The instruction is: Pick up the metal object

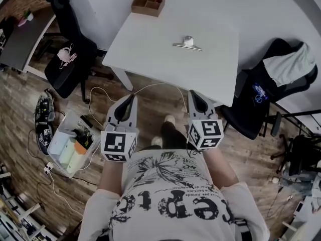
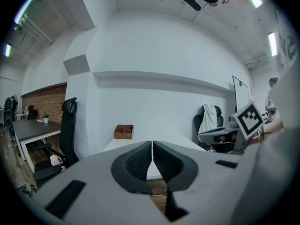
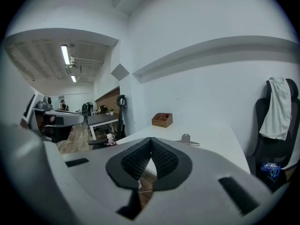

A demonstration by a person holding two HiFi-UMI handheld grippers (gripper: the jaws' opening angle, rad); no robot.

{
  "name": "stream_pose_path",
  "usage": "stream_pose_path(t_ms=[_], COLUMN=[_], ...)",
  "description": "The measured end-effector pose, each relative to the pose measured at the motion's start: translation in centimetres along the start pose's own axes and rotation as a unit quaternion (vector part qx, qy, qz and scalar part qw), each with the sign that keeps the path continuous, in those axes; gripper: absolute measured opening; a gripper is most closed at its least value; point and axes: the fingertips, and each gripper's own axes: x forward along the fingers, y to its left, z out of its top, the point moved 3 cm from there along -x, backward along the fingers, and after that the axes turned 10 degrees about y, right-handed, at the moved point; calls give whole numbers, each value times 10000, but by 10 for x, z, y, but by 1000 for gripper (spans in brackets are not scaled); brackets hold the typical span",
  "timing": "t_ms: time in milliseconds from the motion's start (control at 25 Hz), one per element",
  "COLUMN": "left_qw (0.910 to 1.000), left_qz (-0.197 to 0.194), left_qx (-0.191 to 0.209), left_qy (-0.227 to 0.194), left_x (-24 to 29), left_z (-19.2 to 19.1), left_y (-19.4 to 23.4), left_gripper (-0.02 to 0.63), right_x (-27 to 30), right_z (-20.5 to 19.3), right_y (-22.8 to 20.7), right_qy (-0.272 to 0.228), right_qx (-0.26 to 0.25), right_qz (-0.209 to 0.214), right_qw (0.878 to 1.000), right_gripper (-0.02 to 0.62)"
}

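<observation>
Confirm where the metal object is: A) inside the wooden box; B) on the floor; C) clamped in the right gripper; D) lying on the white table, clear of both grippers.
D: the metal object lies on the white table; the left gripper and right gripper, both shut, are short of it.

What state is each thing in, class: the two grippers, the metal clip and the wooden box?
Left gripper: shut, empty, short of the white table.
Right gripper: shut, empty, short of the table.
Metal clip: lying on the table, untouched.
Wooden box: open-topped, upright at the table's far edge.
</observation>
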Motion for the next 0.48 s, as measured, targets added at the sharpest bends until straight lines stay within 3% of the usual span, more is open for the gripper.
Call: stream_pose_path(t_ms=[480], left_qw=[9997], left_qz=[-91], left_qx=[216], left_qy=[18], left_x=[141], left_z=[55], left_y=[51], left_gripper=[12], right_x=[126], right_z=[59], right_y=[-74], right_qy=[-4], right_qx=[229], right_qz=[-92], right_qw=[9997], right_gripper=[-8])
